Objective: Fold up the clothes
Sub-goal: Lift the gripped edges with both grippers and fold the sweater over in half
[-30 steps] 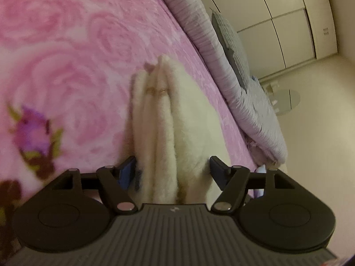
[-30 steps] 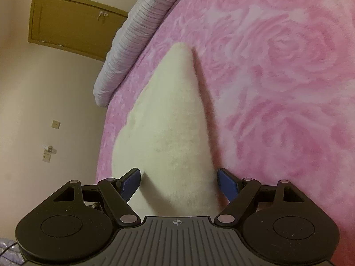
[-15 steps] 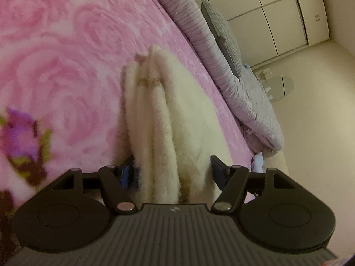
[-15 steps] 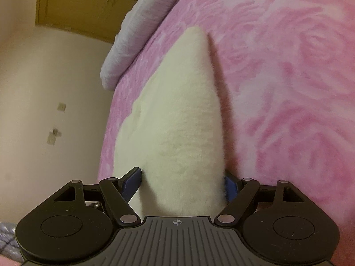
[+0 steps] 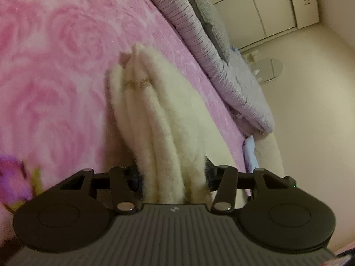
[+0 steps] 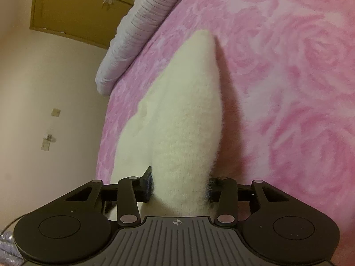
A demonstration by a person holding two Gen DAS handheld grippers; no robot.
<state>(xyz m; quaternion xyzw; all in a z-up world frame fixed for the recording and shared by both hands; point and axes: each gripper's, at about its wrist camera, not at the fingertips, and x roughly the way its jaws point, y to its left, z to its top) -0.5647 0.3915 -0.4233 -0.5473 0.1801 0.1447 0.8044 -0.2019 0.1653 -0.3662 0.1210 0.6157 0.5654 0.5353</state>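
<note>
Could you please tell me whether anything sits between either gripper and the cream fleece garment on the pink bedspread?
Nothing visible does. The left gripper and right gripper are each closing, with a fold of the cream fleece garment directly between their jaws.

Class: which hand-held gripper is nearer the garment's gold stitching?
Left. The left hand-held gripper is closing on the cream garment, gold stitching just ahead. The right hand-held gripper, also closing on it, sees no stitching.

pink rose blanket (image 5: 66, 66), striped pillow (image 6: 142, 22).
</note>
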